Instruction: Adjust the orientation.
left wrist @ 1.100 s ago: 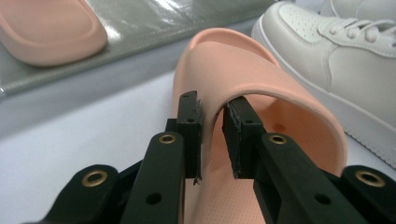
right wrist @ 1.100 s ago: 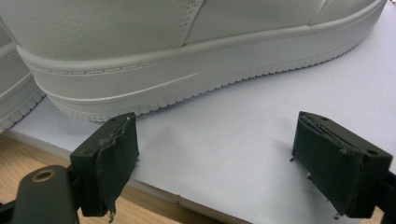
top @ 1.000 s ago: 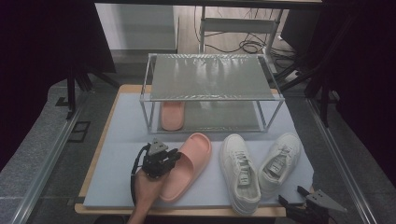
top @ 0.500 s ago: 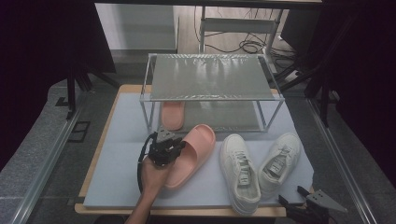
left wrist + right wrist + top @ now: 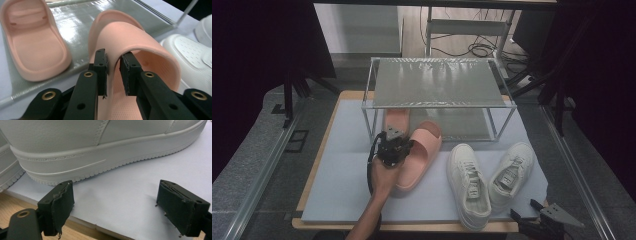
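Fingers of the left gripper [image 5: 113, 72] pinch the strap of 1 pink slide [image 5: 419, 155], whose toe points toward the rack's lower shelf [image 5: 462, 125] beside its mate [image 5: 396, 120]; right gripper [image 5: 115, 207] gapes empty.

My black jaws pinch a salmon-pink slide [image 5: 140, 47], its footbed finely dotted. Its twin, the second pink slide [image 5: 35, 45], carries the same soft peach tone. Two white sneakers [image 5: 489, 177] show pale laces and ribbed sole edges. A pale lavender-grey mat [image 5: 342, 185] covers the light wooden worktop [image 5: 319, 165]. The rack [image 5: 437, 82] gleams silver-grey.
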